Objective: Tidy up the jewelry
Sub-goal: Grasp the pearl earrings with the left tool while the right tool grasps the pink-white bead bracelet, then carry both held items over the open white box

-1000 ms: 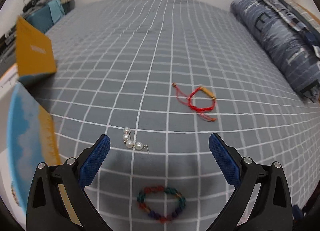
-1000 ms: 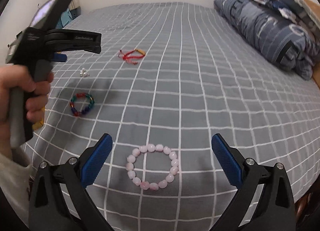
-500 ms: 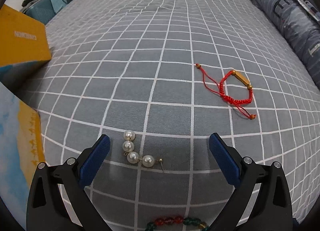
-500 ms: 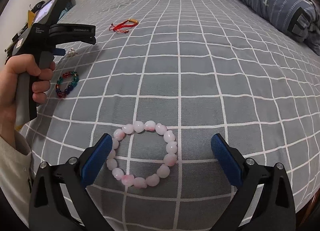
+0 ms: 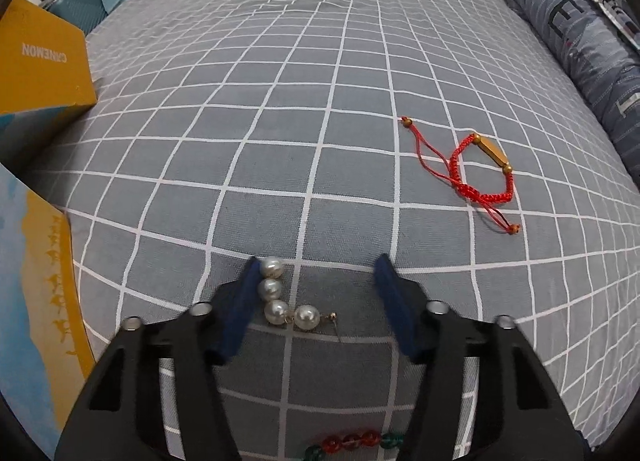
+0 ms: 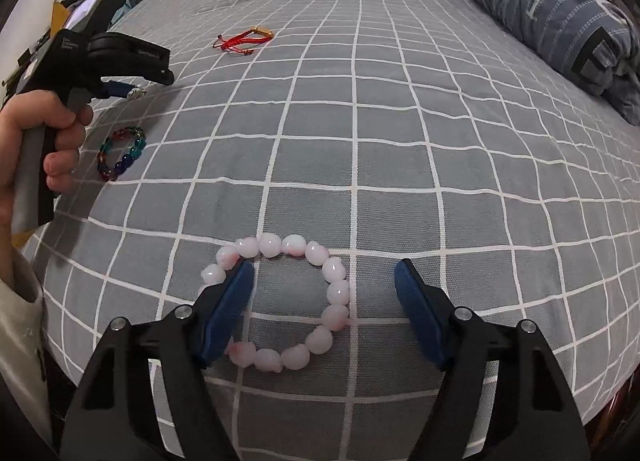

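Pearl earring (image 5: 282,301) touches the part-open left gripper's (image 5: 316,303) finger; right gripper (image 6: 324,303), empty, straddles pink bracelet (image 6: 336,293).

One legible marking: white lettering on the yellow box (image 5: 42,57) at the bed's left edge, seen upside down, apparently "CANEMON". Print on the left gripper (image 6: 132,91) body is too small to read.

Bedsheet (image 5: 280,109): grey, white grid lines. Pearl earring (image 5: 280,301): white beads, gold pin. Cord bracelet (image 5: 480,173): red braid, gold bar and beads. Bead bracelet (image 6: 122,153): red, green, blue. Round-bead bracelet (image 6: 332,293): pale pink. Gripper pads (image 5: 240,313): blue on black arms. Box (image 5: 36,61): mustard yellow, white lettering. Duvet (image 6: 560,5): blue-grey, striped.
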